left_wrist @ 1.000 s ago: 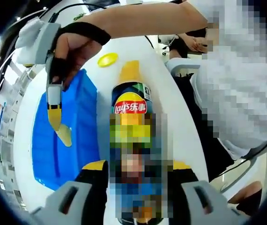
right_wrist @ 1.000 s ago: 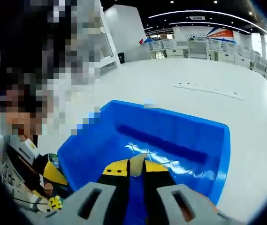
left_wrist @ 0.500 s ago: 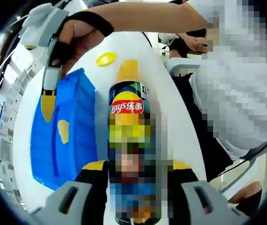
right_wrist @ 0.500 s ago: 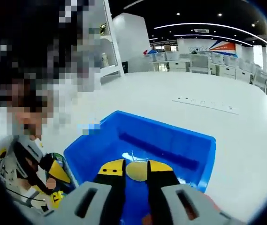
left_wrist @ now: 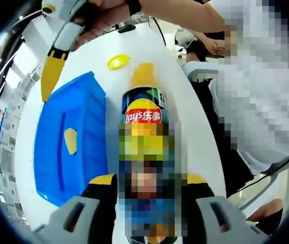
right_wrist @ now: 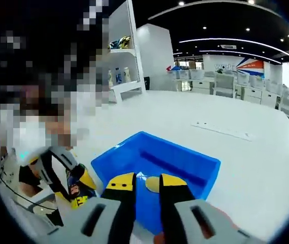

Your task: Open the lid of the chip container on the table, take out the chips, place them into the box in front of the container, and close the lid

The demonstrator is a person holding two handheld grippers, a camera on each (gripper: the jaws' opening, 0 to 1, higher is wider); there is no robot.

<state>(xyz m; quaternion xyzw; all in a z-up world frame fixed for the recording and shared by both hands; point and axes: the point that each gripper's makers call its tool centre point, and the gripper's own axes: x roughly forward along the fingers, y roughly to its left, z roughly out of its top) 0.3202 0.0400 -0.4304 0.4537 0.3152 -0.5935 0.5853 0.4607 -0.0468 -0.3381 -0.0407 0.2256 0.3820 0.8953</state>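
Now one chip (left_wrist: pixel 70 141) lies in blue box (left_wrist: pixel 86 94); I've L gripper (left_wrist: pixel 147 185) clamped on chip can (left_wrist: pixel 145 114), R gripper (right_wrist: pixel 147 182) spread, empty above box. Next, prob: reach can for another chip.

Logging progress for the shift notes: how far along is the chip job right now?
Done: the yellow lid lies off on the table, and one chip rests in the blue box. In hand: the left gripper clamps the Lay's chip container; the right gripper hovers open above the box. Left: any remaining chips, then closing the lid.
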